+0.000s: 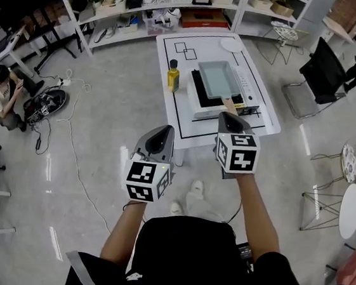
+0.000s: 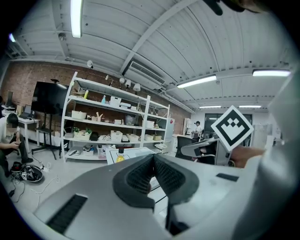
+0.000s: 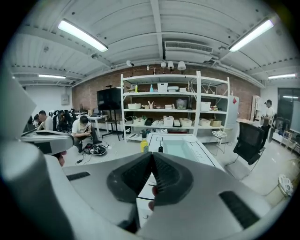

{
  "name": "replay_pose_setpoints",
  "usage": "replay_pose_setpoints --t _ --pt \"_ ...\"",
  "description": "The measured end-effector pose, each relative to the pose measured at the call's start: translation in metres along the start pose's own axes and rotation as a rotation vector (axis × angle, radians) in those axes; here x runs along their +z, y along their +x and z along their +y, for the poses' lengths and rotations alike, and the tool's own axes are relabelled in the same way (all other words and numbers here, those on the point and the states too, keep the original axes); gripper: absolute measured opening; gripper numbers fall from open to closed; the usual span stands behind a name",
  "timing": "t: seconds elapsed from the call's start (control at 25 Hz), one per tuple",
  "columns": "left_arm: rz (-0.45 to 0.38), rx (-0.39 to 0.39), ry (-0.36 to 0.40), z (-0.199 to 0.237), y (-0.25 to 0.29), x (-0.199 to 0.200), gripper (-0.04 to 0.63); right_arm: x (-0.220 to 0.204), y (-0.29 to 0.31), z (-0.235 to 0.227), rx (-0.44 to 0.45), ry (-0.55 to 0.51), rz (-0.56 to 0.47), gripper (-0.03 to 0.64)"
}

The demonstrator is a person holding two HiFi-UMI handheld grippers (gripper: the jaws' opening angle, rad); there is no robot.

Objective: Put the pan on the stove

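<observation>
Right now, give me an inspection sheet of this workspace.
Surface: white table marked with black outlines.
Job's things: grey pan sits on the stove.
Clutter: yellow bottle; white plate.
Grippers: left claw shut, empty; right claw shut, empty.
Cables: loose cable on the floor, left of the table.
Surroundings: shelving, seated person, black chair.

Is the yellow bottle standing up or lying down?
Standing up. The yellow bottle sits upright on the white table, with its black cap on top.
</observation>
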State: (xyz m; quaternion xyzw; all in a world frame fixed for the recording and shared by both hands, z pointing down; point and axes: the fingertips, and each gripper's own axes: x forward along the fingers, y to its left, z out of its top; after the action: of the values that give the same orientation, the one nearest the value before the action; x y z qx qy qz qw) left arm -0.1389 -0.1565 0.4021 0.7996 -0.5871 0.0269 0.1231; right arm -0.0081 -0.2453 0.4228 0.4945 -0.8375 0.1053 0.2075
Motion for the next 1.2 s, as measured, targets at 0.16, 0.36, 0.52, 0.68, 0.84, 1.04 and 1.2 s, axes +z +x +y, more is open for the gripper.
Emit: replay_pose_setpoints --t 0.16,0.36,0.52,0.68,0.84,1.04,1.2 --pt "-0.01 -0.004 -0.004 -0.001 -0.013 -0.003 0.011 0.0 -0.017 0.011 -0.006 0.002 -0.031 0.003" --pt "-0.019 -0.021 -0.006 -0.012 -0.02 -0.002 0.011 0.006 -0.035 0.02 0.002 -0.005 -0.078 0.003" --pt "-0.03 -0.036 0.0 -0.022 -0.019 0.002 0.011 0.011 -0.045 0.023 0.017 -0.004 -0.105 0.003" --pt "-0.04 -0.046 0.006 -0.032 -0.017 0.007 0.011 0.016 -0.058 0.017 0.017 0.002 -0.138 0.003" --pt "-0.044 -0.047 -0.002 -0.046 -0.012 0.01 0.011 0.021 -0.073 0.008 0.019 -0.003 -0.169 0.003" --pt "-0.05 -0.043 -0.006 -0.072 -0.009 0.011 0.011 0.015 -0.089 -0.005 0.024 -0.007 -0.178 0.003" --pt "-0.055 -0.035 -0.006 -0.096 -0.012 0.012 0.011 0.012 -0.107 -0.016 0.036 -0.016 -0.186 0.003"
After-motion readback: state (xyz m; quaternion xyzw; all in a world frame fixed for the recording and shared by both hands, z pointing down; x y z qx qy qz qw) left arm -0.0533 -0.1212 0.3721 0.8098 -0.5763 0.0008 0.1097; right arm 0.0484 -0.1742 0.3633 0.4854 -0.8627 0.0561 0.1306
